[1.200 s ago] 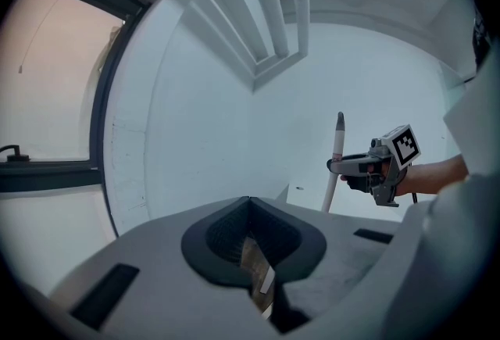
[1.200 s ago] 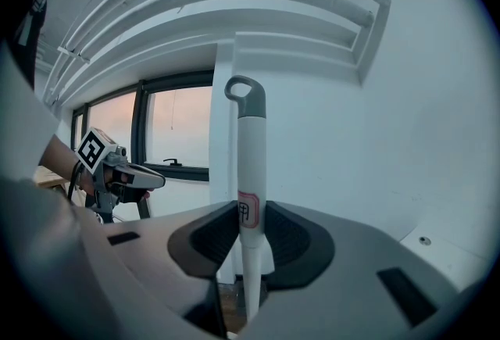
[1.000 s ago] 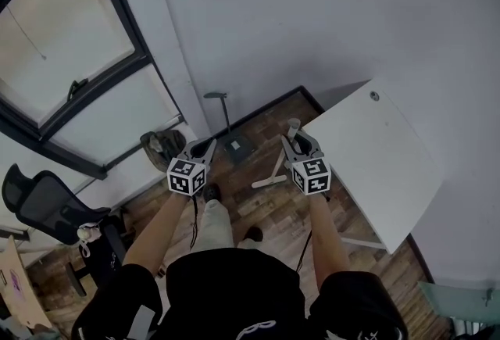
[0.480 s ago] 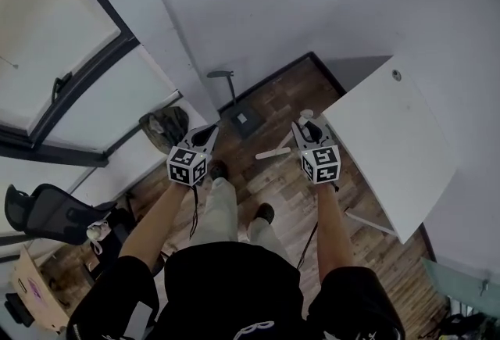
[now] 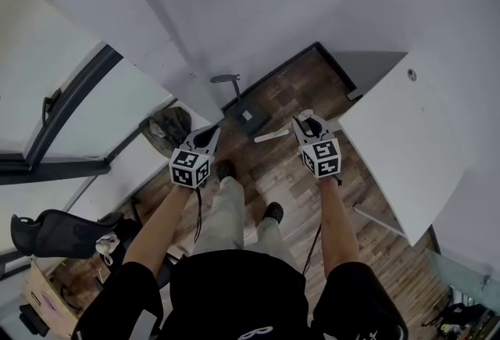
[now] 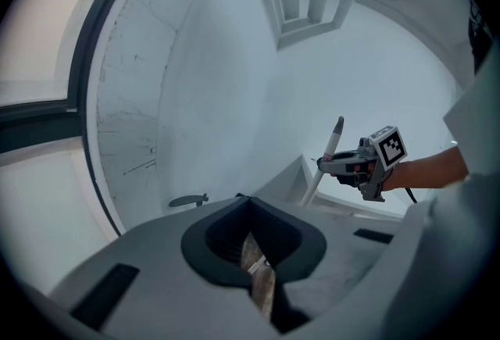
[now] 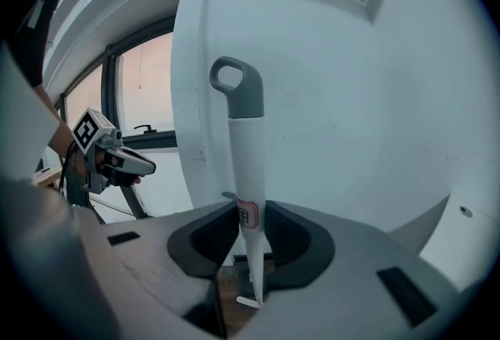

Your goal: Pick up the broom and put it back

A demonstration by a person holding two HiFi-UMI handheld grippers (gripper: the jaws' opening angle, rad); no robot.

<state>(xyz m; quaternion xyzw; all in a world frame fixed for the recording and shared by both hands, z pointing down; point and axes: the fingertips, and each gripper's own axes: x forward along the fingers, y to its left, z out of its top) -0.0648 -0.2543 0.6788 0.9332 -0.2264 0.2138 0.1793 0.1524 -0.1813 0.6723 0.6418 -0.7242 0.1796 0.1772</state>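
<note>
While the person stands on the wood floor (image 5: 293, 100), both grippers are held out level with each other, well apart. The left gripper (image 5: 211, 133) (image 6: 250, 202) has its jaws together with nothing between them; only floor shows through the gap behind the tips. The right gripper (image 5: 301, 122) (image 7: 250, 215) is clamped on the broom (image 5: 271, 136) (image 7: 248, 166): the white shaft stands between its pads and rises toward 12 o'clock in the right gripper view, ending in a grey loop. In the head view the shaft's other end slants from the jaws toward 8 o'clock, above the floor; the brush end cannot be made out. From the left gripper view, that gripper and shaft show at 2 o'clock. Beyond the grippers, at 11 o'clock from the right one, a dark dustpan (image 5: 247, 118) with an upright handle sits against the wall (image 5: 258, 2). A white desk (image 5: 406, 143) lies at 3 o'clock.
</note>
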